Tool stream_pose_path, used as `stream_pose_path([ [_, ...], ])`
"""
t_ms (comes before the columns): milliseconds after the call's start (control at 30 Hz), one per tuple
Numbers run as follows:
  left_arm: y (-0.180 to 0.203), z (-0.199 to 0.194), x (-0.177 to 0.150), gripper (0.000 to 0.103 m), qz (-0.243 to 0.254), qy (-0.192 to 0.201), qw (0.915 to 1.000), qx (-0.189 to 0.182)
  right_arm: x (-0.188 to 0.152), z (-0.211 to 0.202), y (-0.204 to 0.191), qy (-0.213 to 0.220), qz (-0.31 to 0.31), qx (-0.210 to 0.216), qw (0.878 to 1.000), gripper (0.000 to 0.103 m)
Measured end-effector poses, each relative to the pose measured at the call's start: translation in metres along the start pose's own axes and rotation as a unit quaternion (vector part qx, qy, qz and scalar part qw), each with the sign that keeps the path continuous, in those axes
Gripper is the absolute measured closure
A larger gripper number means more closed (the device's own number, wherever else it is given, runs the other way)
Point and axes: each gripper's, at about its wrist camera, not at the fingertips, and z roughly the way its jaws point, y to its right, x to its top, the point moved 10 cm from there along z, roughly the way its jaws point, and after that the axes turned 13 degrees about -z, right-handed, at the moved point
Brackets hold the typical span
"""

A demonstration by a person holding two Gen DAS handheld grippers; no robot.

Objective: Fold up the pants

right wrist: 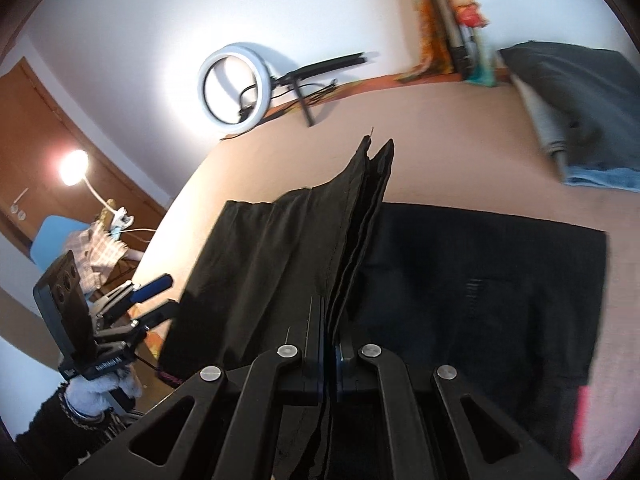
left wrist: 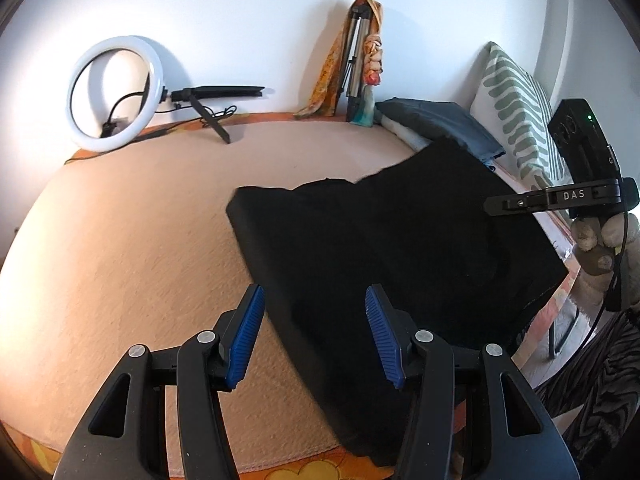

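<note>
Black pants (left wrist: 380,248) lie partly folded on a peach bed cover (left wrist: 140,220). My left gripper (left wrist: 314,320) is open and empty, its blue pads (left wrist: 248,336) hovering above the pants' near left edge. My right gripper (right wrist: 331,354) is shut on a folded edge of the pants (right wrist: 360,208) and lifts it above the layer lying flat (right wrist: 480,280). The right gripper's body also shows at the right of the left wrist view (left wrist: 560,196). The left gripper shows at the left of the right wrist view (right wrist: 150,292).
A ring light (left wrist: 116,92) on a small stand leans on the wall at the back left. A tripod with an orange scarf (left wrist: 356,60) stands at the back. Folded blue-grey clothes (left wrist: 440,124) and a striped pillow (left wrist: 516,108) lie at the back right.
</note>
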Motion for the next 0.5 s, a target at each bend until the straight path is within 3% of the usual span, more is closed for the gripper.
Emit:
stream_pose_path([
  [200,0.008,0.006,0.001,0.051,0.005,-0.005,1.0,-0.003,-0.007,-0.029,0.044,0.013,0.028,-0.034,0.999,0.102],
  [500,0.034,0.021,-0.01,0.051,0.041,-0.021,0.9989,-0.008,-0.028,-0.035,0.079,-0.004,0.047,-0.065,0.997,0.102],
])
